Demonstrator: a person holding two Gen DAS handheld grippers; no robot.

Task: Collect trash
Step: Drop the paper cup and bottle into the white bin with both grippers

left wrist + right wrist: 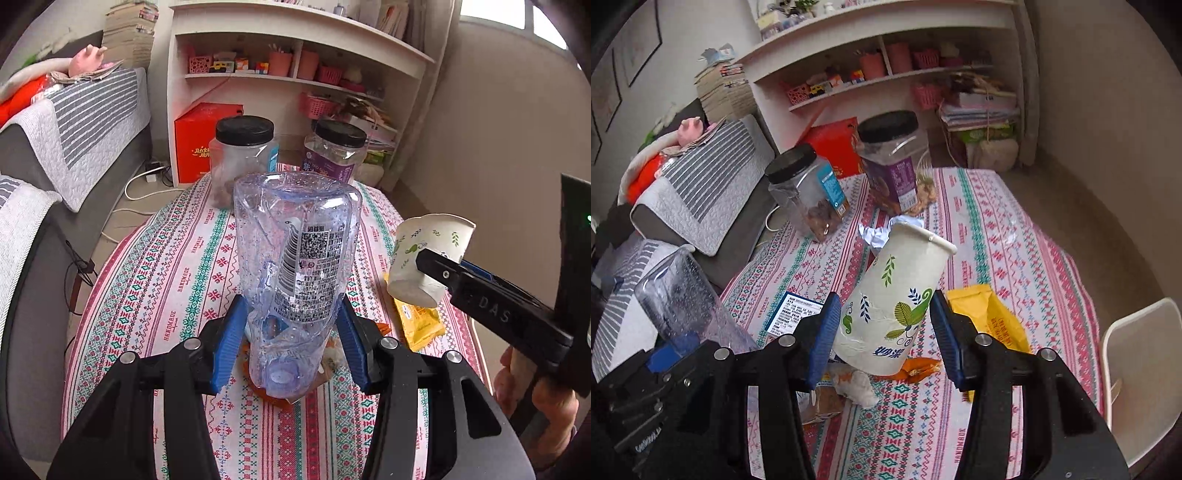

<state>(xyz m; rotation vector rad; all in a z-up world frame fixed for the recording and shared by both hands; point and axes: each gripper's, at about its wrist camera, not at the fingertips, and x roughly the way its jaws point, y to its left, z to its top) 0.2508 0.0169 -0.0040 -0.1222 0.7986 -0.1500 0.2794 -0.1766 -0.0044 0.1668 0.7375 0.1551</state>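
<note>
My left gripper [291,306] is shut on a crushed clear plastic bottle [295,229], gripped near its neck with the cap toward the camera and held above the table. The bottle [676,291] also shows at the left edge of the right wrist view. My right gripper [884,299] is shut on a white paper cup [905,280] with green leaf prints, tilted and lifted off the patterned tablecloth [997,229]. From the left wrist view, the cup [432,236] hangs in the air to the right of the bottle.
On the cloth lie a yellow wrapper [990,317], an orange wrapper [919,365], crumpled white paper [875,232], a white wad [857,384] and a labelled packet [794,314]. Two black-lidded jars [809,192] [894,162] stand at the back. A sofa is left, a white chair [1137,369] right.
</note>
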